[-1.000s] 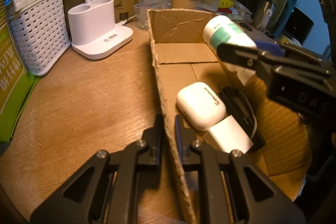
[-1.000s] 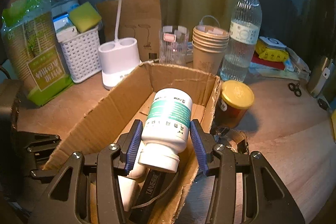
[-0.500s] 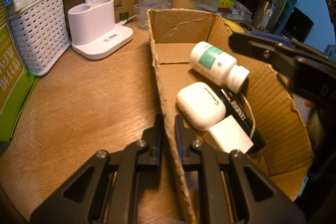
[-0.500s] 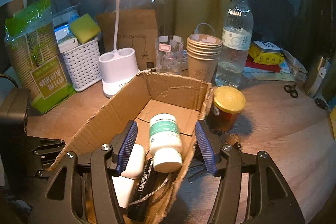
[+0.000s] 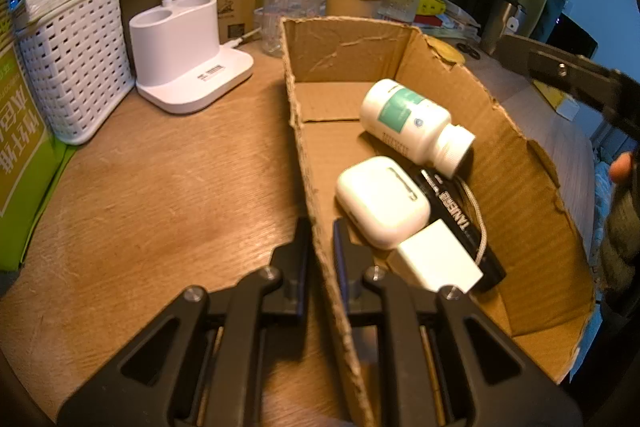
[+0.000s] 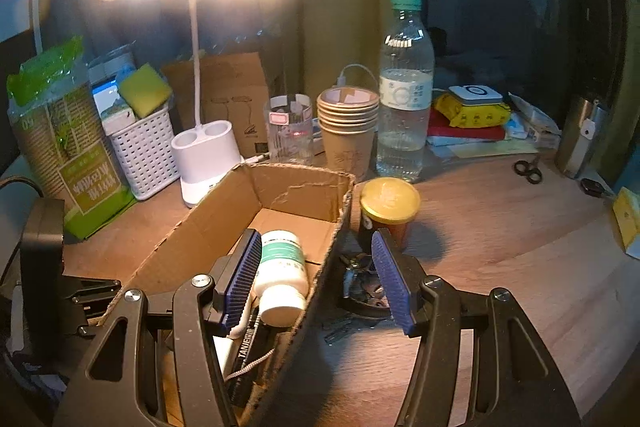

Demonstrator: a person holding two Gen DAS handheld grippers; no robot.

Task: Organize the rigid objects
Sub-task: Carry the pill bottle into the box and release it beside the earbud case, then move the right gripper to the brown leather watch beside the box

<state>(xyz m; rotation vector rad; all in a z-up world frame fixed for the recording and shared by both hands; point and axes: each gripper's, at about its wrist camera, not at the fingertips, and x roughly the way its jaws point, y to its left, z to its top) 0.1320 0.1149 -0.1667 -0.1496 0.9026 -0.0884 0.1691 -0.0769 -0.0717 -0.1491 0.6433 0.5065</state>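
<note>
An open cardboard box (image 5: 516, 163) lies on the wooden table. My left gripper (image 5: 321, 243) is shut on its near left wall. Inside lie a white pill bottle (image 5: 412, 123) with a green label, on its side, a white earbud case (image 5: 380, 203), a white charger block (image 5: 438, 261) and a black corded item (image 5: 460, 219). My right gripper (image 6: 316, 279) hangs open above the box's right wall (image 6: 320, 291), touching nothing. The pill bottle (image 6: 282, 275) lies below its left finger. A yellow-lidded jar (image 6: 390, 201) stands just outside the box.
Behind the box stand a white lamp base (image 5: 180, 55), a white basket (image 5: 76, 59), a glass (image 6: 289, 127), stacked paper cups (image 6: 348, 123) and a water bottle (image 6: 404, 95). A green package (image 5: 16, 155) is at the left. Small dark metal items (image 6: 360, 283) and scissors (image 6: 528, 169) lie on the table.
My right gripper opened and let go of the pill bottle, which dropped into the box and lies on its side. That gripper then rose and drew back. The left gripper stayed clamped.
</note>
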